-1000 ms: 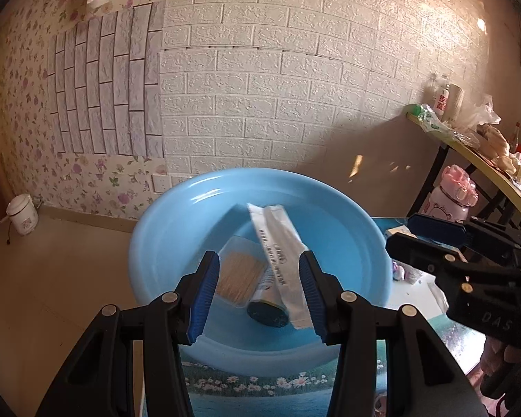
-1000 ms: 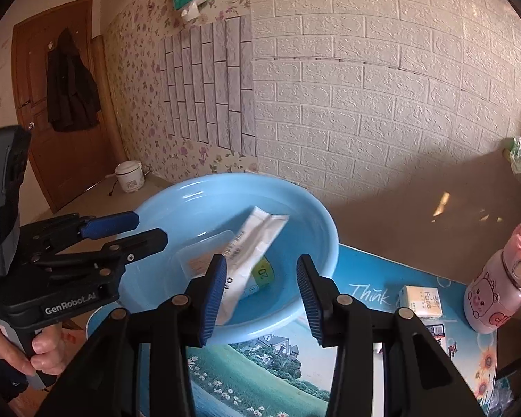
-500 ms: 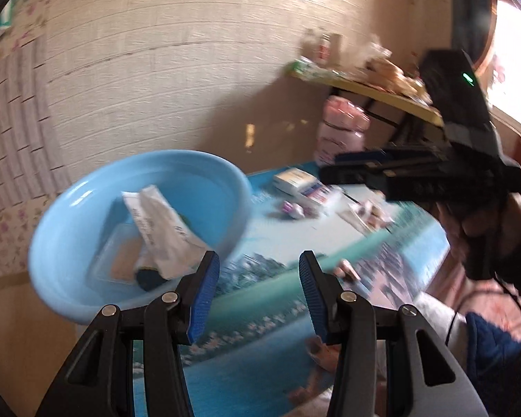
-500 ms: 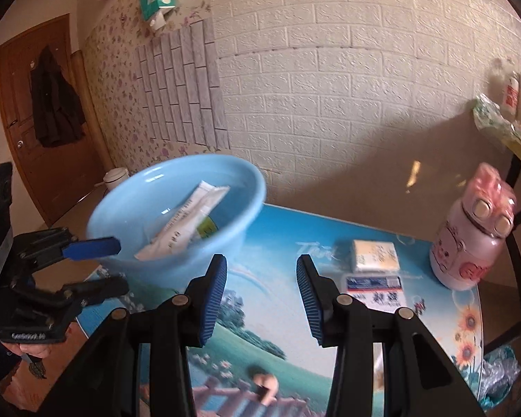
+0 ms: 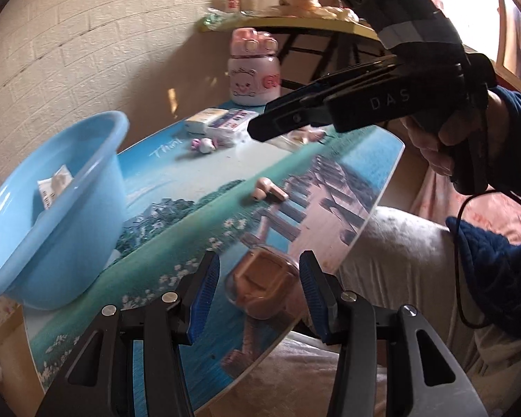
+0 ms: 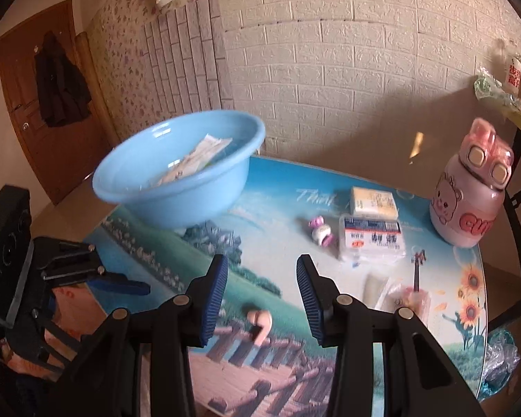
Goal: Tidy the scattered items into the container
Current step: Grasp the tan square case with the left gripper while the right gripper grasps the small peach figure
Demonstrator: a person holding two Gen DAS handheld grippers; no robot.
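I'm seeing a packet already lying in the blue basin (image 6: 177, 187). Both my left tongs (image 5: 258, 293) and right tongs (image 6: 262, 299) are hanging released, empty. An earbud (image 6: 260, 323), its case (image 5: 264, 281), a candy (image 6: 321, 232) and small boxes (image 6: 371, 236) are still waiting on the table (image 6: 288, 187).

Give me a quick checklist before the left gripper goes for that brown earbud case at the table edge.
1. Left gripper open, nothing between its pads: ok.
2. Earbud case lined up between the fingers: ok.
3. Pads touching the case: cannot tell.
4. Case lid shut: not ok, it looks open.
5. Blue basin has room; only a few packets inside: ok.
6. Right gripper clear of the case, open above the loose earbud: ok.
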